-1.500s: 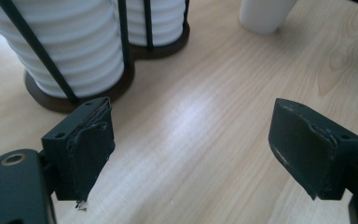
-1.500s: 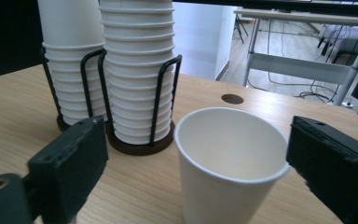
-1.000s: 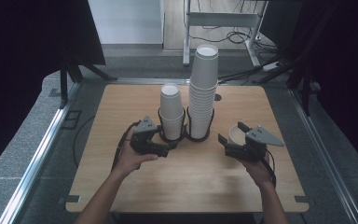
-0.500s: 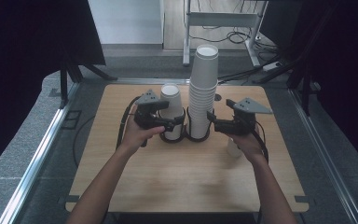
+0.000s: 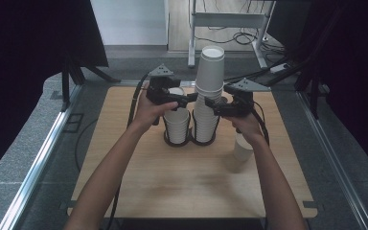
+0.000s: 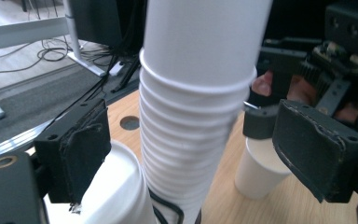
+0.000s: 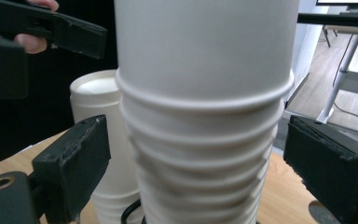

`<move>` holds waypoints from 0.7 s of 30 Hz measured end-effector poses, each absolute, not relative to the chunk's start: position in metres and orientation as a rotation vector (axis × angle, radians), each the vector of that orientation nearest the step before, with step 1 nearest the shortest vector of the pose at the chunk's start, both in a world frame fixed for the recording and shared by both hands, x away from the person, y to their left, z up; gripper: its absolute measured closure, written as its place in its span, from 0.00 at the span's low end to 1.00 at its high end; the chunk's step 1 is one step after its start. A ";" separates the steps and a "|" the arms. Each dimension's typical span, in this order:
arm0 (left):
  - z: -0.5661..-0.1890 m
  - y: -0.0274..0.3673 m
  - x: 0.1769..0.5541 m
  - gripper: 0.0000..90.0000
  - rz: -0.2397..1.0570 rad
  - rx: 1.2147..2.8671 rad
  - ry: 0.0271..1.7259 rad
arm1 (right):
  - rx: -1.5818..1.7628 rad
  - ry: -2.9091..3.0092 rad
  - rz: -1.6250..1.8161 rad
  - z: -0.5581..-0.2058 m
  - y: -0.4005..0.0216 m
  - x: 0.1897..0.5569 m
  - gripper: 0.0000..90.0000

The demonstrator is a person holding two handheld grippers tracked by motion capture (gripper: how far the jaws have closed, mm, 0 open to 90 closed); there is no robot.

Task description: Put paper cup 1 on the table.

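A tall stack of white paper cups (image 5: 208, 96) stands beside a shorter stack (image 5: 177, 124) in black ring holders at the table's middle. My left gripper (image 5: 188, 99) hovers over the short stack's top and points at the tall stack. Its jaws have just been opening and, in the left gripper view, the left gripper (image 6: 198, 154) straddles the tall stack (image 6: 191, 116) without touching it. My right gripper (image 5: 216, 109) comes from the other side. Its jaws have also just been opening, and in the right gripper view the right gripper (image 7: 205, 163) stands open around the tall stack (image 7: 205, 116). A single cup (image 5: 243, 146) stands on the table.
The wooden table (image 5: 182, 191) has bare board in front of the stacks. Cables (image 5: 136, 96) trail from both grippers over the table's far side. A metal desk frame (image 5: 230, 21) and floor cables lie beyond the table. A round hole (image 6: 129, 122) sits in the board.
Both hands rose and moved away from me and inward to the tall stack's upper part. The cup at my right gripper a second ago now stands on the table.
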State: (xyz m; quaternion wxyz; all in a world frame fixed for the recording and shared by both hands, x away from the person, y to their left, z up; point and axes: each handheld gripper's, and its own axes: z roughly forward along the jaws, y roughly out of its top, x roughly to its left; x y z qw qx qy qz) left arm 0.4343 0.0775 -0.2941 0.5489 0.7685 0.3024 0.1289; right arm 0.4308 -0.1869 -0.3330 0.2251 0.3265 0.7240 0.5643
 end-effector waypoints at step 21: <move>-0.272 0.022 0.468 0.02 0.300 1.811 0.674 | 0.898 2.006 1.572 -0.336 -0.177 0.447 0.04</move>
